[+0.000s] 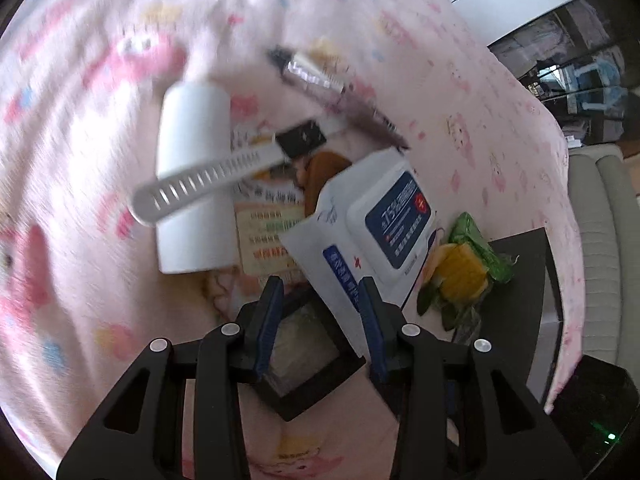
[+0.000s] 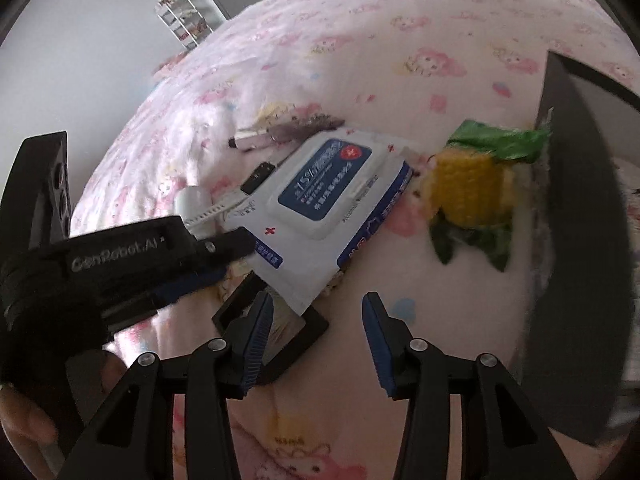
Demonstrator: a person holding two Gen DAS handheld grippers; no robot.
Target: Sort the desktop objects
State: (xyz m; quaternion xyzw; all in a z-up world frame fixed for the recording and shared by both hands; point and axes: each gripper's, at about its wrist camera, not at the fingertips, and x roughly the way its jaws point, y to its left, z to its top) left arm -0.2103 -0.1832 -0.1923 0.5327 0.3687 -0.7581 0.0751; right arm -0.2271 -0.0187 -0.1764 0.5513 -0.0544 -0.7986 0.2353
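Black frame (image 1: 304, 360) under wipes pack (image 1: 368, 232), both grippers open

Home: cartoon-print pink tablecloth (image 2: 360, 40), sofa (image 1: 600, 220)

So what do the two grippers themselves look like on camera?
Both are matte black, with angular triangular-cutout linkages, silver pivot screws and blue ribbed finger pads. The left gripper shows in the right wrist view as a black body with grey "GenRobot.AI" lettering. The right gripper matches it.
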